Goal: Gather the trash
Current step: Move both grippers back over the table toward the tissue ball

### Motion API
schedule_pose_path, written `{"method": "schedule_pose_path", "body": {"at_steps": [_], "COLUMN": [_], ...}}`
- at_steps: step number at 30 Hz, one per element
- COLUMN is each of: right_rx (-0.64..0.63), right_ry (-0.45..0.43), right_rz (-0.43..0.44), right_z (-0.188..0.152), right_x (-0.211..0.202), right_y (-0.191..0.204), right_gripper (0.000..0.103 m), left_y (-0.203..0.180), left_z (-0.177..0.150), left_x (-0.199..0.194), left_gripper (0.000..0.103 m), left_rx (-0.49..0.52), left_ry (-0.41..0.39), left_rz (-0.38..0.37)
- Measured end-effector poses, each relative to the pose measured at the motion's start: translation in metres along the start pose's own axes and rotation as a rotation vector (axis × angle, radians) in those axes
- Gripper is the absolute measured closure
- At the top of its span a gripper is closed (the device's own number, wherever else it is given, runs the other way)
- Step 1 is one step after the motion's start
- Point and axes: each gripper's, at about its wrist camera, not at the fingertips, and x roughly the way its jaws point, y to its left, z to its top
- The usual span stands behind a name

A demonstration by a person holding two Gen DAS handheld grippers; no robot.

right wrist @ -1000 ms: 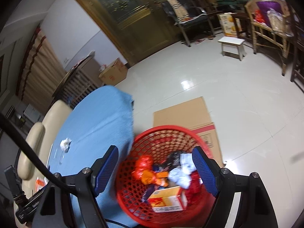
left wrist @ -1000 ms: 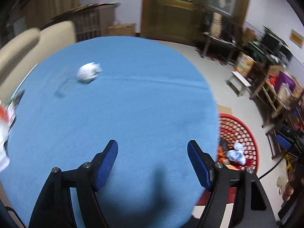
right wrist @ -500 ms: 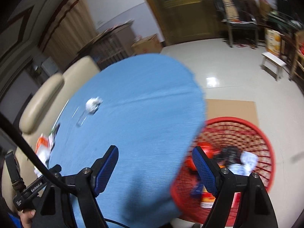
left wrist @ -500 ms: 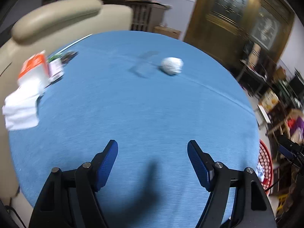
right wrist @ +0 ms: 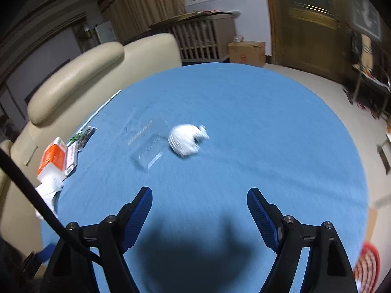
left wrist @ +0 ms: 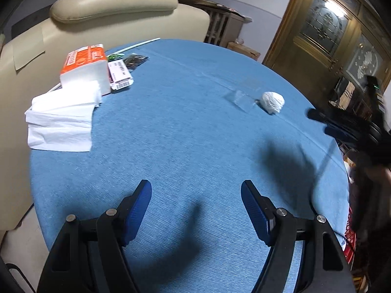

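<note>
A home living room: cream leather armchair (left wrist: 114, 12), curtains (right wrist: 146, 7), ornate glass-paned wooden doors (left wrist: 325, 24).

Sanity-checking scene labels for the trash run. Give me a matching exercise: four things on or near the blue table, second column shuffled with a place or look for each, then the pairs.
Column 1
1. crumpled white wad
2. clear plastic tray
3. orange tissue pack
4. red basket

Column 2
A. off the table, at the frame's lower right corner
B. see-through, lying just left of the wad
C. near the beige chair, white sheets spilling out beside it
D. mid-table, ahead of the open right tongs

Pairs: 1-D, 2-B, 3-C, 4-A
</note>
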Motion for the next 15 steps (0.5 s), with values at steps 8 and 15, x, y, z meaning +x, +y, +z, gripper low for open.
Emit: {"method": "schedule_pose_path", "body": {"at_steps": [8, 15], "right_rx": [-0.044, -0.055], "right_ry": [0.058, 0.107], "right_rz": [-0.021, -0.041], "right_z": [0.046, 0.059], "right_x": [0.078, 0.115], "right_y": [0.022, 0.016], "right_gripper": [0.022, 0.058], "left_y": [0.01, -0.006], "left_z": [0.01, 0.032], "left_x": [0.01, 0.029], "left_gripper": [0.027, 0.027], "left_rx": [-0.011, 0.032], "left_ry": [0.012, 0.013], "left_rz": [0.007, -0.011]}}
